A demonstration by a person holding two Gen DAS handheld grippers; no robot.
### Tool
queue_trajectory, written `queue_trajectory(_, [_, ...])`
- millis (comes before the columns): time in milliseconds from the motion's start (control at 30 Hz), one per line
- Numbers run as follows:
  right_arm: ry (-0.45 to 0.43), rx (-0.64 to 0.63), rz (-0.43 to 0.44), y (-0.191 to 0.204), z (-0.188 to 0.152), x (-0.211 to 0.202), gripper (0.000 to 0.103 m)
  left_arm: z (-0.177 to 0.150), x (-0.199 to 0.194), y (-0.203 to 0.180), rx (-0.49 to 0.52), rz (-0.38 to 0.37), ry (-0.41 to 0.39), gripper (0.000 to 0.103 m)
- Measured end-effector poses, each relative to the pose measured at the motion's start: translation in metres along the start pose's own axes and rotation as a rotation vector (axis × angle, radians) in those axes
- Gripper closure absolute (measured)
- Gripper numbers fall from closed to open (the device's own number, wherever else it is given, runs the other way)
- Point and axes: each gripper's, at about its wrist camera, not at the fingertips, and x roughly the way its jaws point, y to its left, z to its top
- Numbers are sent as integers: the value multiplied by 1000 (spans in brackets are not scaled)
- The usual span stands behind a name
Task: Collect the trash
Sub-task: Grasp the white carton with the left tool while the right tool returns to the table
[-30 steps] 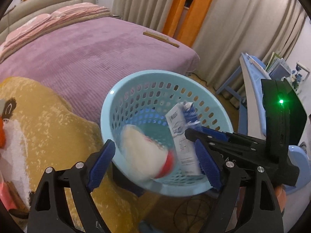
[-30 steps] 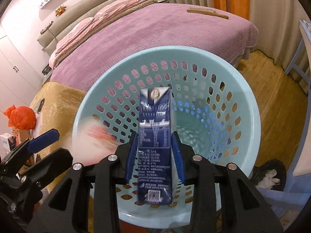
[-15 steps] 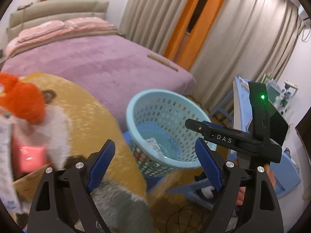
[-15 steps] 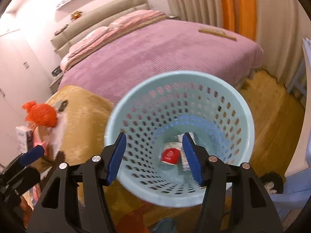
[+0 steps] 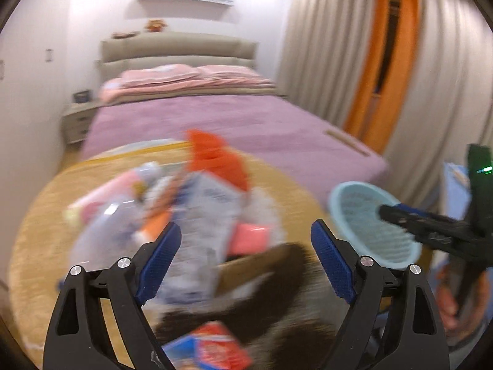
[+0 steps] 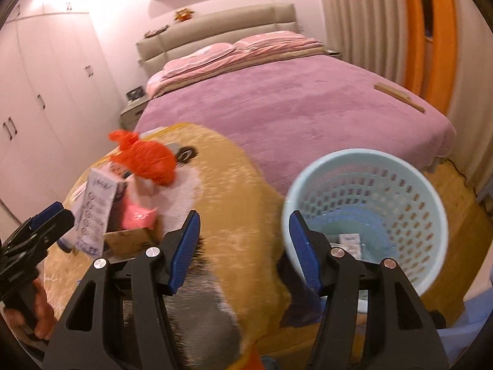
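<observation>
- On the yellow plush-covered surface (image 6: 234, 191) at the foot of the bed (image 6: 302, 98) lies a heap of trash: an orange plastic bag (image 6: 148, 160), a white carton (image 6: 95, 212), a pink wrapper (image 6: 138, 215) and a small cardboard box (image 6: 129, 236), all touching or overlapping.
- The left wrist view is badly blurred; the same heap fills its middle, and a red-and-blue packet (image 5: 212, 350) lies at the bottom edge, nearer the camera.
- Left gripper (image 5: 245, 262): jaws wide apart, nothing pressed between the pads; the blurred heap shows in the gap beyond them.
- Right gripper (image 6: 243, 249): jaws partly apart and empty, having just been opening; only the plush surface shows between them.
- The pale blue basket (image 6: 431, 215) stands just beside the plush surface, on the right, with a white carton (image 6: 349, 243) lying at its bottom. The right gripper's blue pad overlaps the basket's near rim in the picture.
- A wooden strip (image 6: 399, 97) lies on the purple bedspread, well apart from the heap.
- Grey and orange curtains (image 5: 379, 61) hang beyond the bed; white cupboards (image 6: 40, 92) line the wall on the other side.
</observation>
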Motion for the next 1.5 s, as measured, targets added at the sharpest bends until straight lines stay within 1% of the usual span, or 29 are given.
queue_trajectory(67, [13,-8,14,9,-1,7,46,-4,4,11,14,74,19,18])
queue_trajectory(133, [26,-18,27,20,-2,13,46,-9,9,21,26,121,47,18])
queue_trajectory(200, [35,-26,35,28,-3,18,46,-12,11,32,21,129,66,18])
queue_trajectory(267, [45,-34,40,33,-5,22,46,-14,16,36,13,119,81,18])
queue_trajectory(400, [58,-35,46,38,-7,26,46,-20,32,39,35,159,125,19])
queue_trajectory(467, [60,-32,40,37,-8,28,46,-22,36,42,38,161,144,20])
queue_trajectory(567, [69,-20,37,33,-8,31,46,-20,40,48,12,149,153,21])
queue_trajectory(667, [82,-14,41,33,-9,36,46,-13,42,48,-16,96,140,20])
queue_trajectory(700, [84,-14,43,34,-9,36,46,-10,45,46,-12,95,141,20])
queue_trajectory(800, [87,-15,49,35,-10,37,46,-5,58,42,7,140,167,20])
queue_trajectory(933, [88,-19,45,34,-9,37,46,-1,69,40,40,196,174,19])
queue_trajectory(1000, [92,-16,47,34,-8,39,46,0,73,39,58,212,179,19])
queue_trajectory(1033, [94,-14,49,34,-8,40,46,0,76,38,69,224,179,19])
queue_trajectory(1067, [97,-14,51,34,-8,41,46,0,77,39,70,233,184,22])
queue_trajectory(1100, [99,-16,53,35,-8,42,46,0,78,42,62,228,190,25])
queue_trajectory(1133, [100,-19,55,36,-8,42,46,1,79,44,52,217,195,35])
queue_trajectory(1167, [101,-24,58,38,-8,43,46,1,77,49,36,194,202,40])
queue_trajectory(1267, [103,-41,66,46,-8,45,46,-4,67,52,15,158,187,41])
queue_trajectory(1367, [106,-60,80,58,-6,50,46,-4,47,60,-14,122,148,41])
queue_trajectory(1500, [101,-106,102,81,-3,56,46,-1,25,68,-54,97,111,41])
